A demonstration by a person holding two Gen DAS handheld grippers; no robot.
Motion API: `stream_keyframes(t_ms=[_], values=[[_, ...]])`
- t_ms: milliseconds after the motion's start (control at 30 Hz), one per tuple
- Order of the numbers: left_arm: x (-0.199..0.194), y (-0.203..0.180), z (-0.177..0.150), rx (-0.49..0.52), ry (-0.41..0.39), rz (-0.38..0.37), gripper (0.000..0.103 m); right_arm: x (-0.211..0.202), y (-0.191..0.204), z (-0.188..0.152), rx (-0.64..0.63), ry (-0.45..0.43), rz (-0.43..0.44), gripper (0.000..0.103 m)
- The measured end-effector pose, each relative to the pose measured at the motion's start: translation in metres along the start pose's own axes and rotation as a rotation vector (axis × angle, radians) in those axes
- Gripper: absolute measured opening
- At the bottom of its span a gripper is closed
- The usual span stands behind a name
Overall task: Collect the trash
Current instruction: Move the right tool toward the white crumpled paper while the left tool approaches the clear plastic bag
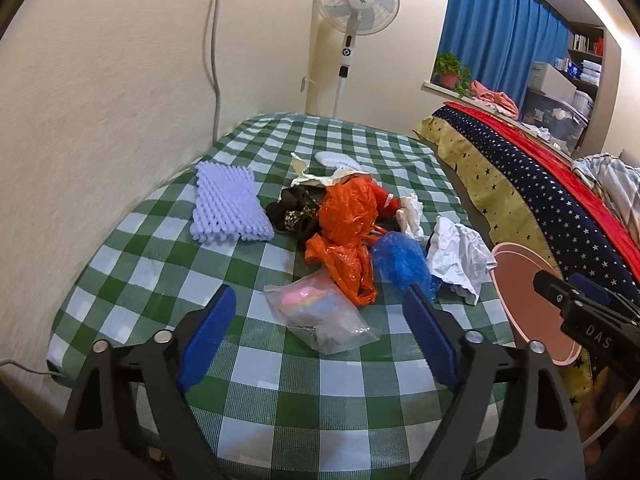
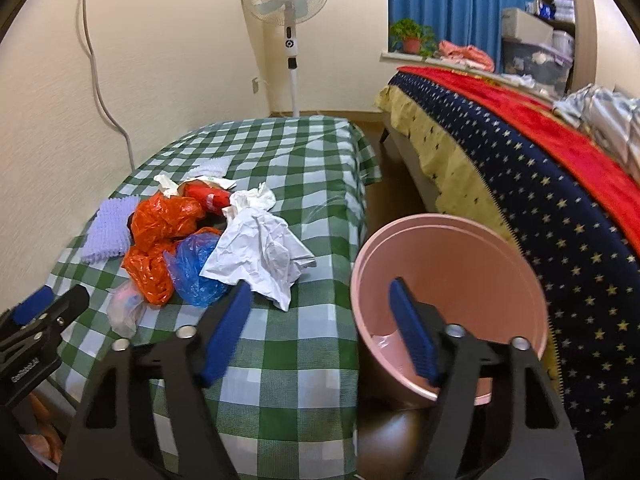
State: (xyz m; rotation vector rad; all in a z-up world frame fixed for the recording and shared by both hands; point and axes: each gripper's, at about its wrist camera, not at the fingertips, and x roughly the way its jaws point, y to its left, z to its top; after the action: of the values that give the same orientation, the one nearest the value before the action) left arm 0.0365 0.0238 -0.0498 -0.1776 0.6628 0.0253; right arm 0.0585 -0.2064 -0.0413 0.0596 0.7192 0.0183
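Note:
A heap of trash lies on the green checked table (image 1: 280, 392): an orange plastic bag (image 1: 348, 220), a blue plastic bag (image 1: 404, 260), crumpled white paper (image 1: 460, 260), a lilac foam sheet (image 1: 228, 204) and a clear bag (image 1: 320, 316) with pink and blue contents. My left gripper (image 1: 320, 292) is open just short of the heap, and the clear bag shows between its fingers, untouched. A pink bin (image 2: 440, 248) stands on the floor beside the table's right edge. My right gripper (image 2: 320, 284) is open and empty, one finger over the cloth, the other over the bin's mouth.
A bed with a star-patterned blanket (image 2: 540, 200) runs close along the bin's right side. A standing fan (image 1: 358, 0) is at the far wall past the table end. A cable (image 1: 214, 60) hangs down the left wall. A narrow strip of floor separates table and bed.

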Motion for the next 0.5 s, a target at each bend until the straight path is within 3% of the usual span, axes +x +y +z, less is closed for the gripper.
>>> stream_keyframes(t_ms=[200,500], values=[[0.017,0.001,-0.002,-0.008,0.039,0.012,0.080,0.020,-0.005,0.004,0.039,0.033,0.059,0.051],[0.048,-0.003,-0.007,-0.006,0.110,0.037,0.080,0.057,-0.005,0.012,0.075,0.059,0.094,0.052]])
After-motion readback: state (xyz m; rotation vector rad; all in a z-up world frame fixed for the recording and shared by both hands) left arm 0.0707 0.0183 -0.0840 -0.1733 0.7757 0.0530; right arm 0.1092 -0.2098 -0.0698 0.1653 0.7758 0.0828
